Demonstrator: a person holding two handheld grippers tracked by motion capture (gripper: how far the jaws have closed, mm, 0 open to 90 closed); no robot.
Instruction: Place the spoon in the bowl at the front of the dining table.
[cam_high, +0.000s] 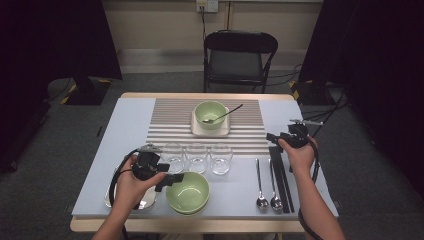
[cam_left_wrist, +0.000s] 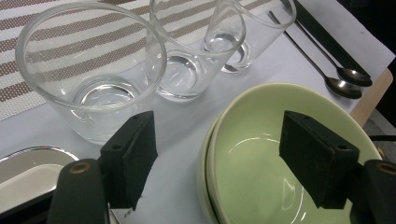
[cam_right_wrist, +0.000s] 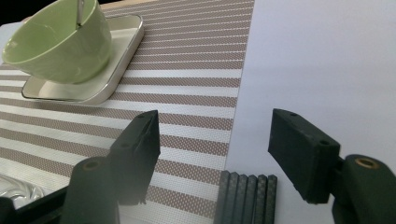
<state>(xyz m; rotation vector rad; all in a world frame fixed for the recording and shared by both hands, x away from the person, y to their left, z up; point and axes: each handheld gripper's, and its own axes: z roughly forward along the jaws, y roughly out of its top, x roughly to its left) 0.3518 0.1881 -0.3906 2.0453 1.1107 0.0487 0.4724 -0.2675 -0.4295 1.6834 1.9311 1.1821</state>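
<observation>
Now, at a set counter (cam_high: 125, 125), the left claw (cam_left_wrist: 219, 154) hangs wide and empty over the near rim of the stacked green bowls (cam_high: 188, 192), at six o'clock of the three glasses (cam_high: 196, 157). The right claw (cam_right_wrist: 215, 149), likewise wide and empty, hovers above the far tips of the black chopsticks (cam_right_wrist: 246, 198) at three o'clock; the next move looks to call for lowering and closing squarely on them.

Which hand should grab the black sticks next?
Right, probably. The right gripper hangs open just above the ends of the bundle of flat black chopsticks, while the left gripper hovers over the stacked pale green bowls.
</observation>
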